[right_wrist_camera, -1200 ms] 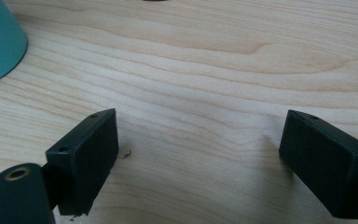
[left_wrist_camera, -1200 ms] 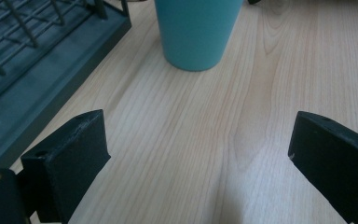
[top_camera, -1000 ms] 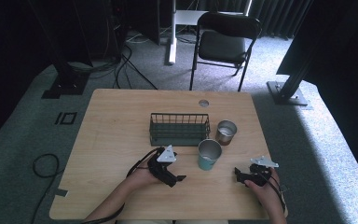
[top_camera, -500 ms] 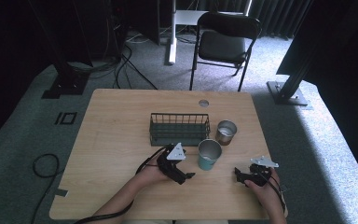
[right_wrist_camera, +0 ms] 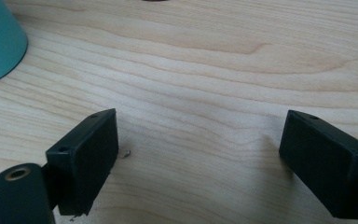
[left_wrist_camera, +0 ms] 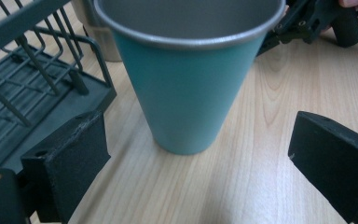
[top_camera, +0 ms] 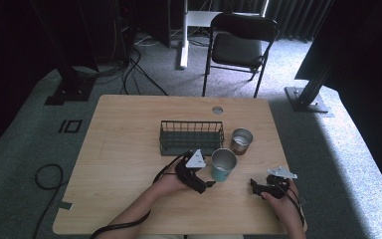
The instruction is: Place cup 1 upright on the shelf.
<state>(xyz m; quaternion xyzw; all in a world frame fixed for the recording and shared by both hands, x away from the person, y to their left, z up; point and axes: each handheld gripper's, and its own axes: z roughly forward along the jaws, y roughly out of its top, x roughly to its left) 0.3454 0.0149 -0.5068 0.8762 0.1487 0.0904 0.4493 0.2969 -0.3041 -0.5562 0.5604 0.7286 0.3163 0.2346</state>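
Dark room, grey carpet, a black chair [top_camera: 243, 42] at the far side, and a pale wooden bench [top_camera: 129, 129] in the light. Teal cup [top_camera: 223, 165] stands upright near the middle of it, just in front of the wire rack's [top_camera: 191, 137] right end, with a small metal cup [top_camera: 241, 141] behind it to the right. Left tool [top_camera: 202, 183] sits right beside the teal cup, at its near left, low on the bench. From the left gripper view the cup [left_wrist_camera: 186, 88] rises straight ahead between the two pads [left_wrist_camera: 77, 154], a little beyond them and touching neither. Left forearm runs in from the bottom edge, angled up to the right, hand wrapped around the handle, grey plate on top. Jaws spread wide, wider than the cup's base, gripping nothing. Right tool [top_camera: 254, 185] rests well apart to the cup's right, near the front edge, pointing left, hand curled behind it. Its jaws are wide open too over bare wood, with the cup's foot [right_wrist_camera: 0, 39] off at the upper left corner.
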